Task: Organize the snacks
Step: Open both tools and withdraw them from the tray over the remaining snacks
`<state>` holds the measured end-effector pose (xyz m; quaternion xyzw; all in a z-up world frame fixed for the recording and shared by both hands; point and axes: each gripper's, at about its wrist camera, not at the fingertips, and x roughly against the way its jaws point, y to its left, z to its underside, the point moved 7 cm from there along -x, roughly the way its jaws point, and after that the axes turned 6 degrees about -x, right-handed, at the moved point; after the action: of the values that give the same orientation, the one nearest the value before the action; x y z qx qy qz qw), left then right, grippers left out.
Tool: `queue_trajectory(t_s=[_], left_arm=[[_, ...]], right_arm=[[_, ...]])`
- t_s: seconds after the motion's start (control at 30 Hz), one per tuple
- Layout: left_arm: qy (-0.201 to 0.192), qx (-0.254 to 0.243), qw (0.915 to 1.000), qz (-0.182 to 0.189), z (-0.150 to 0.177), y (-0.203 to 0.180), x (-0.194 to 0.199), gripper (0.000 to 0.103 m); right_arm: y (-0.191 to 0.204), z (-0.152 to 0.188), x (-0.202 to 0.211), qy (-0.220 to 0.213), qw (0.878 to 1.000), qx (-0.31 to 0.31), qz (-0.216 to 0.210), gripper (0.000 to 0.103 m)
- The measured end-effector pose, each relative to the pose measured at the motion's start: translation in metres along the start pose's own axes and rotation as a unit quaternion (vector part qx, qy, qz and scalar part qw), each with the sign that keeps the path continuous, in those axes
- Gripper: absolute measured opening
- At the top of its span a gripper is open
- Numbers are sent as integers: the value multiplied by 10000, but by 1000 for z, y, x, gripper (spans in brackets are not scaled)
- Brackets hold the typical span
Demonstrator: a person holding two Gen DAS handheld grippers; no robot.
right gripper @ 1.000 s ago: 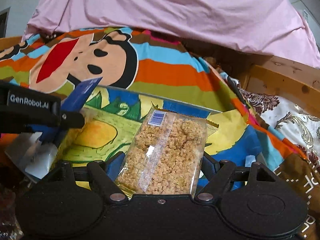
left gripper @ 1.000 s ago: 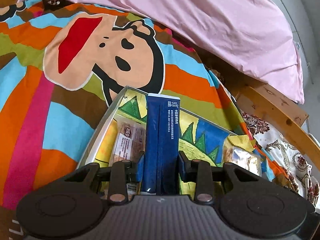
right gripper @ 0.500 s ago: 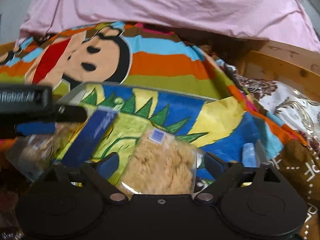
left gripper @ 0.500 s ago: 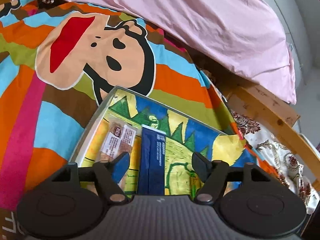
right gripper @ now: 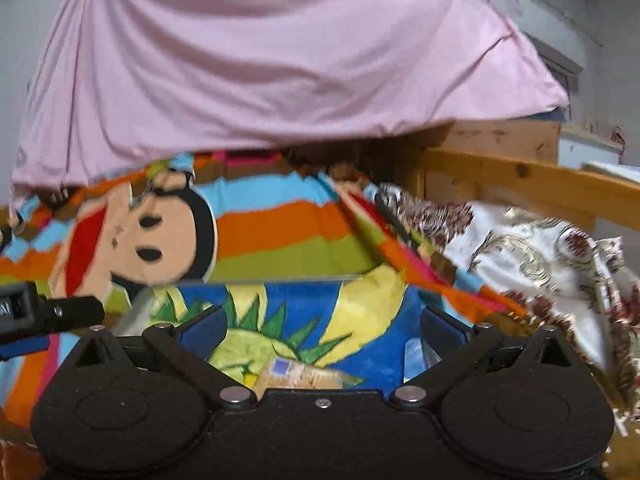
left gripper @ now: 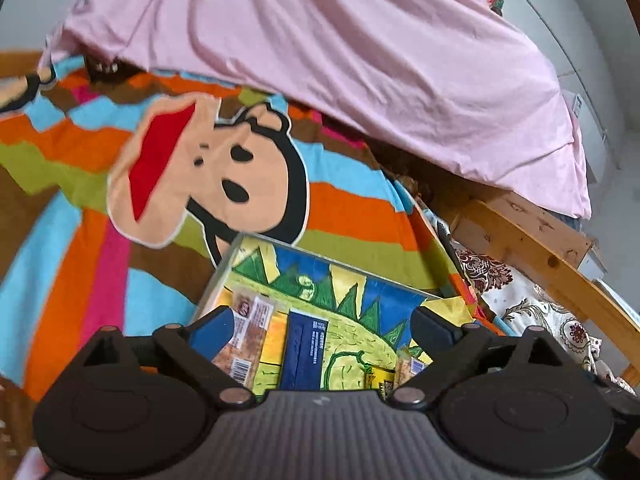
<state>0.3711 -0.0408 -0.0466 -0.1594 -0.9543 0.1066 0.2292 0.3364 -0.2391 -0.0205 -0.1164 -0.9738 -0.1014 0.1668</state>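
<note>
A shallow box (left gripper: 224, 270) with a dinosaur drawing inside lies on the bed. In it lie a dark blue snack pack (left gripper: 304, 354), a clear-wrapped brown snack bar (left gripper: 246, 334) to its left and small packets (left gripper: 404, 370) at the right. My left gripper (left gripper: 322, 330) is open and empty above the box. My right gripper (right gripper: 322, 330) is open and empty; a clear bag of puffed rice crisps (right gripper: 300, 376) lies in the box (right gripper: 280, 280) just below it. The left gripper's finger (right gripper: 60, 312) shows at the left edge of the right wrist view.
The box rests on a striped monkey-print blanket (left gripper: 200, 168). A pink sheet (left gripper: 340, 60) hangs behind. A wooden bed rail (left gripper: 540, 256) and a floral cloth (right gripper: 540, 248) lie to the right.
Both grippers opened and let go: the blue pack and the rice crisp bag now lie in the box. Both grippers have pulled back and tilted upward.
</note>
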Motion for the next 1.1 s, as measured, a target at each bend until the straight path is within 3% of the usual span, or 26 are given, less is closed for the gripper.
queue_trajectory(t_s=[0.27, 0.53, 0.77, 1.1], left_arm=[[-271, -339, 9985, -340, -16, -15, 76, 102], [-528, -641, 9950, -558, -3, -37, 155, 102], [-657, -1055, 9885, -859, 26, -47, 213, 102], [-515, -1057, 9874, -1061, 66, -43, 262, 102]], right_arm=[[-8, -23, 81, -545, 9980, -110, -287, 102], [-22, -27, 162, -908, 9946, 14, -500, 102], [-26, -7, 215, -788, 9942, 199, -709, 102], [-30, 28, 276, -482, 9930, 559, -925, 102]])
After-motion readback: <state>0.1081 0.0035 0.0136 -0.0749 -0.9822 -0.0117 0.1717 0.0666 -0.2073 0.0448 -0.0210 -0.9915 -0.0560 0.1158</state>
